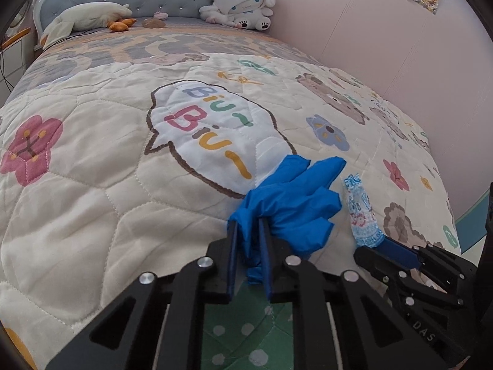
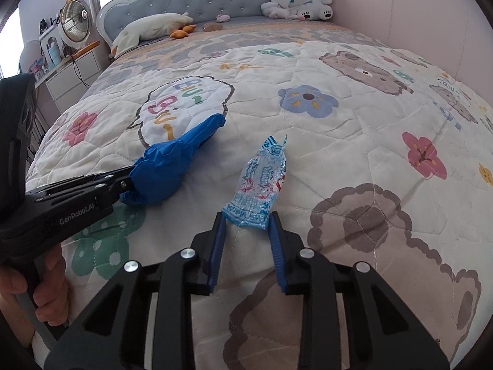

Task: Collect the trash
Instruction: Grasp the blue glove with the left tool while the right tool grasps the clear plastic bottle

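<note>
A: So, on the quilted bedspread (image 2: 354,160) I see two pieces of trash. Which one matters for the next move?

B: I think the snack wrapper (image 2: 262,185). The blue disposable glove (image 1: 292,206) is already clamped between the fingers of the left gripper (image 1: 249,228), with its fingers hanging out forward over the quilt.

A: And the right gripper (image 2: 248,219)?

B: Its jaws stand apart and hold nothing. The wrapper lies straight ahead of it, and its near end sits just between the two fingertips.

A: How does the wrapper lie?

B: Its long axis runs away from the claw, nearly in line with the fingers, and the twisted tip points toward the headboard (image 2: 197,3). So the right gripper is the nearer one. In my judgement, it must only advance a little and close across the narrow width.
</note>
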